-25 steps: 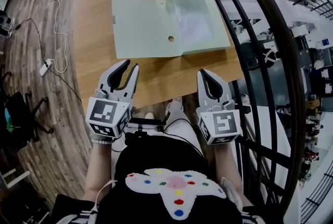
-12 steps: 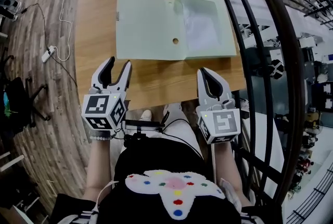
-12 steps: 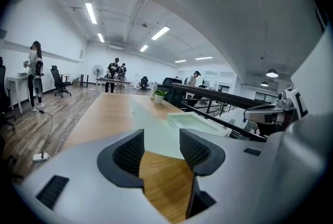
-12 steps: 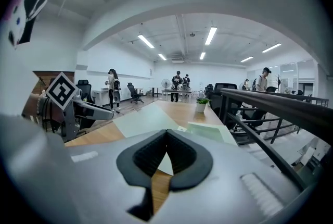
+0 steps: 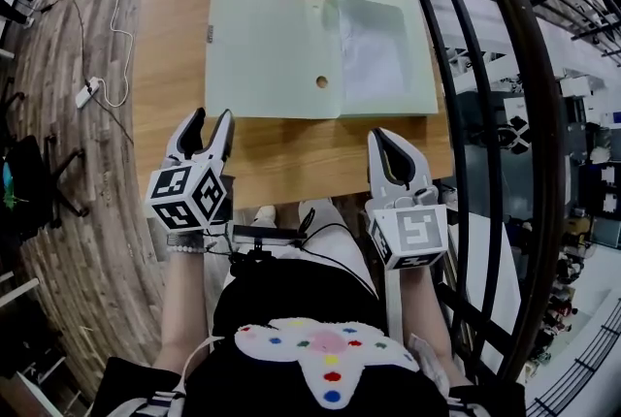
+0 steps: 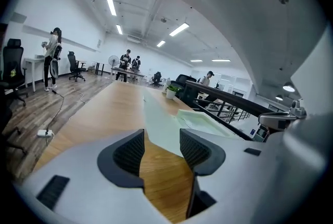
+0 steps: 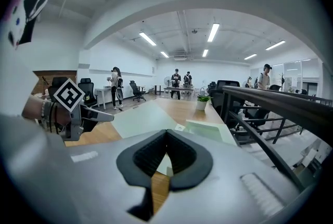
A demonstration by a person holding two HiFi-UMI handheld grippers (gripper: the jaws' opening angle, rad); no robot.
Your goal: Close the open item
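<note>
The left gripper [image 5: 210,118] has just spread its jaws wide — nothing between them; the right gripper [image 5: 381,136] is pinched tight, empty; the open green folder [image 5: 272,47] lies flat a little ahead of both — I think the left will grab its flap.

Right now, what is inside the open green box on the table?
The tray half of the green box holds a whitish sheet. It covers the tray's bottom, so whatever lies under it cannot be seen.
</note>
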